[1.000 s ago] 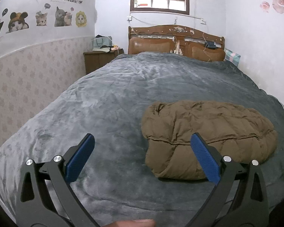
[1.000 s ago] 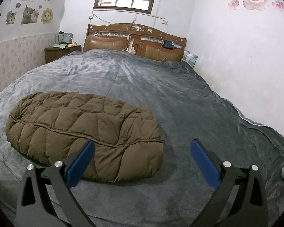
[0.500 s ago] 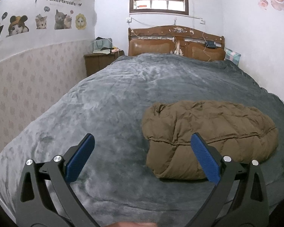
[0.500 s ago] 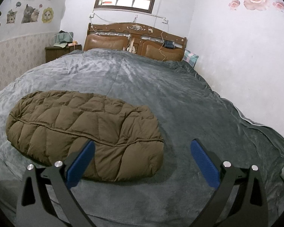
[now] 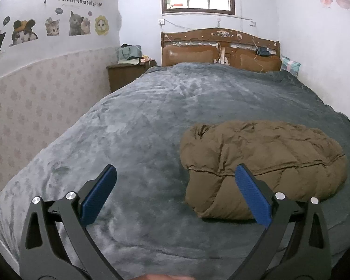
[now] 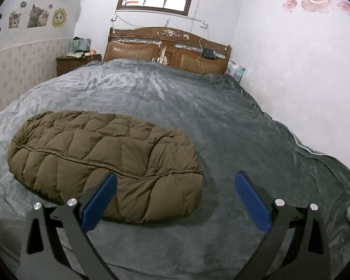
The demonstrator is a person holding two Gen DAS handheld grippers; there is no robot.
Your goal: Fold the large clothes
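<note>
A brown quilted down jacket [image 5: 263, 161] lies folded into a thick bundle on the grey bed blanket [image 5: 151, 121]. It also shows in the right wrist view [image 6: 105, 161], at the left. My left gripper [image 5: 175, 193] is open and empty, held above the blanket just left of and in front of the jacket. My right gripper [image 6: 175, 196] is open and empty, above the blanket at the jacket's right end. Neither gripper touches the jacket.
A wooden headboard [image 5: 219, 49] stands at the bed's far end, with a bedside cabinet [image 5: 128, 72] to its left. Walls run close along both sides of the bed. A small pillow [image 6: 235, 72] lies at the far right corner.
Both grippers have drawn back and risen slightly from the jacket. The jacket has not moved and both stay open.
</note>
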